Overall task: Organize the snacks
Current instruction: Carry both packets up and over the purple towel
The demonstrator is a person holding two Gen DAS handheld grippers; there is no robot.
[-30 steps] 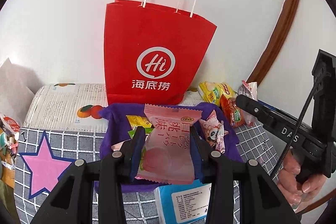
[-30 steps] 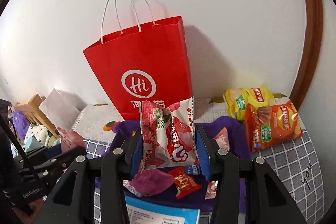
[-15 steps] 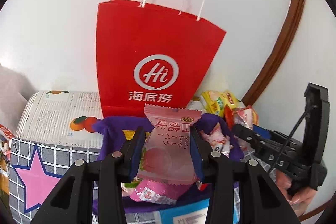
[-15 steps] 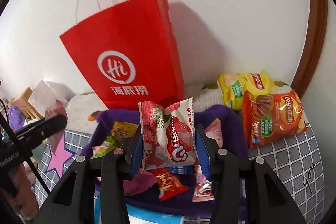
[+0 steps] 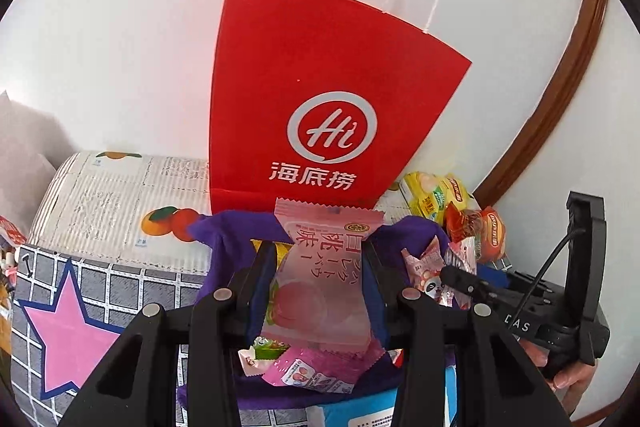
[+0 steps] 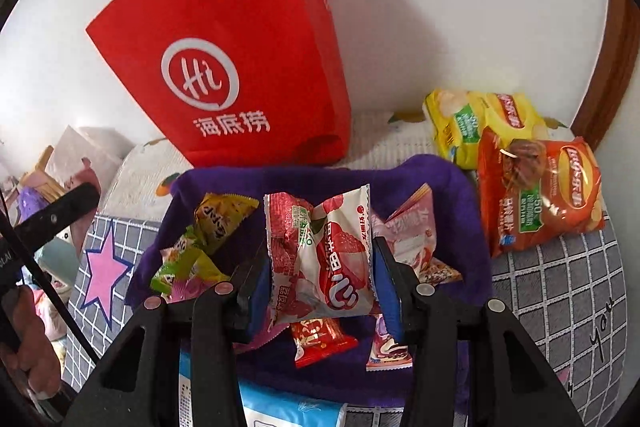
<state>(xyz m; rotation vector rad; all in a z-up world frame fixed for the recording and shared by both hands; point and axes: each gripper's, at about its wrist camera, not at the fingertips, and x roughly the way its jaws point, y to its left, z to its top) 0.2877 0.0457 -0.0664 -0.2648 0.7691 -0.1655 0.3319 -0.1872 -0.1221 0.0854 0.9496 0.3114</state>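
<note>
My left gripper (image 5: 316, 291) is shut on a pink peach snack packet (image 5: 320, 279), held above the purple fabric basket (image 5: 224, 235). My right gripper (image 6: 320, 283) is shut on a red and white strawberry snack packet (image 6: 320, 259), held over the same purple basket (image 6: 460, 187). Several small snack packets lie in the basket, among them a yellow one (image 6: 220, 223) and a red one (image 6: 320, 343). A red paper bag (image 5: 312, 115) with white handles stands upright behind the basket; it also shows in the right wrist view (image 6: 232, 59).
A yellow chip bag (image 6: 476, 123) and an orange chip bag (image 6: 540, 195) lie right of the basket. A blue and white tissue pack (image 6: 288, 407) lies in front. The grey checked cloth (image 5: 80, 307) has a pink star. The wall is just behind the bag.
Both grippers moved forward and tilted down over the basket with their packets still held. The red bag now looks larger and closer in both views.
</note>
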